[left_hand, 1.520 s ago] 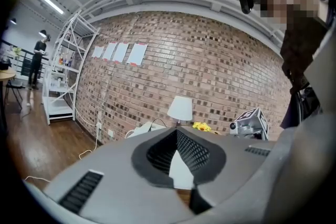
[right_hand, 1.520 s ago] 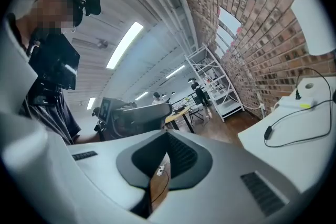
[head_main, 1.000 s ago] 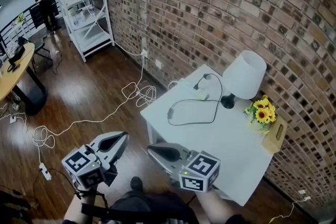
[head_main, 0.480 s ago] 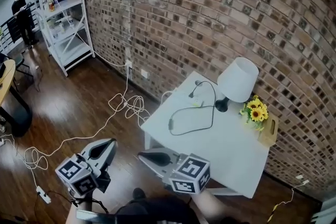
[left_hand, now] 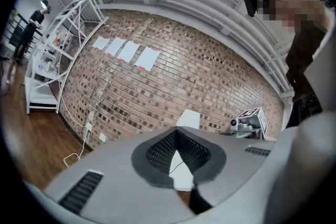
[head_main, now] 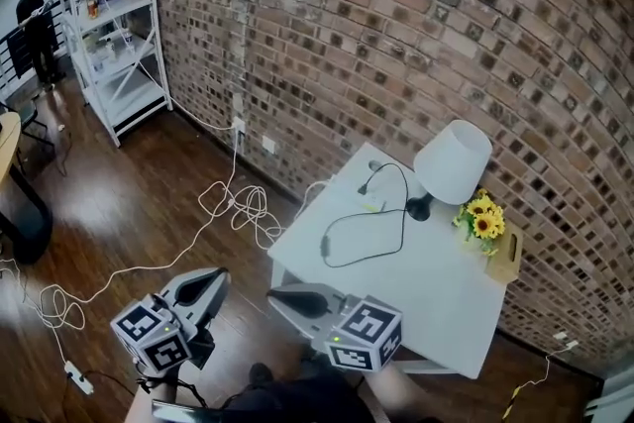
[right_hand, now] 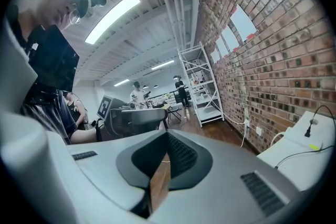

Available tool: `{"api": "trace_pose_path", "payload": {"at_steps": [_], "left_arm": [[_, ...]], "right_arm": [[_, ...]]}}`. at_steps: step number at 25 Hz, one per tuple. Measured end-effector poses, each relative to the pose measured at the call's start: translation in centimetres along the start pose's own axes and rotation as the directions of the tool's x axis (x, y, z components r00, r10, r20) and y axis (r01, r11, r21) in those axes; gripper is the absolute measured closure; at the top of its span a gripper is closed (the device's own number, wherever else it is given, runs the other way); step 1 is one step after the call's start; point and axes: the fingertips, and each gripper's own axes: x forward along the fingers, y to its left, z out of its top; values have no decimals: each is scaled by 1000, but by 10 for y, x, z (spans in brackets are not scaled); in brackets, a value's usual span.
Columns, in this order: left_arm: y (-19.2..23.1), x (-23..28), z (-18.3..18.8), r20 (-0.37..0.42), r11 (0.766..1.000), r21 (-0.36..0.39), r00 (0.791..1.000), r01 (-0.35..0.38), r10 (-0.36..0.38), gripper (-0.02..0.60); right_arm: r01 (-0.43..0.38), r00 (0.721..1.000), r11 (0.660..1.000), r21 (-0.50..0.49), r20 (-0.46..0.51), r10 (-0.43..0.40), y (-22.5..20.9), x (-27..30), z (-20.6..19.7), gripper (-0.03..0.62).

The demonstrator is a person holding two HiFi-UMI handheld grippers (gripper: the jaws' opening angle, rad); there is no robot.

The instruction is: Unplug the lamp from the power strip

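A lamp with a white shade [head_main: 452, 161] and a black base [head_main: 417, 209] stands at the back of the white table [head_main: 436, 302]. Its black cord [head_main: 365, 235] loops over the tabletop to a plug [head_main: 369, 183] near the far edge. The white power strip there is hard to tell from the table. My left gripper [head_main: 216, 279] and right gripper [head_main: 275, 296] hang shut and empty over the floor, short of the table's near corner. The left gripper [left_hand: 176, 131] points at the lamp shade [left_hand: 188, 119]. The right gripper [right_hand: 167, 134] has the table [right_hand: 302, 152] to its right.
Sunflowers [head_main: 477, 218] and a wooden box [head_main: 505, 258] sit at the table's right edge by the brick wall. White cables [head_main: 238, 203] trail over the wooden floor to a wall outlet [head_main: 238, 126]. A white shelf unit [head_main: 109, 15] and a person [head_main: 35, 15] stand far left.
The head view has shifted with the person, and the table now sits a little farther right. Both grippers have travelled level with the person and stay shut.
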Motion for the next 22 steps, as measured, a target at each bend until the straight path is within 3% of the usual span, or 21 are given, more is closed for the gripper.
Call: {"api": "trace_pose_path", "payload": {"at_steps": [5,8,16,18,20,22], "left_arm": [[-3,30,10,-19,999,14,999,34,-34,572],[-4,51,11,-69,1000,8,997,23,-23,572],[-3,126,33,-109,1000,19,994,-14,16,572],[-2,148,31,-132,998,58,991,-12,20,572],[2,168,25,-153,986,163,988,22,3,572],[-8,190,21,-184,982,181,983,54,-20,572]], "right_arm": [[35,999,999,29,35,-36,-32,-7,6,605],[30,998,999,42,47,-32,-56,-10,10,606],[12,996,998,58,88,-17,-133,-27,26,605],[13,996,998,58,91,-18,-152,-34,29,605],[12,995,998,65,101,-19,-171,-42,31,605],[15,993,997,80,112,-24,-190,-52,32,606]]}}
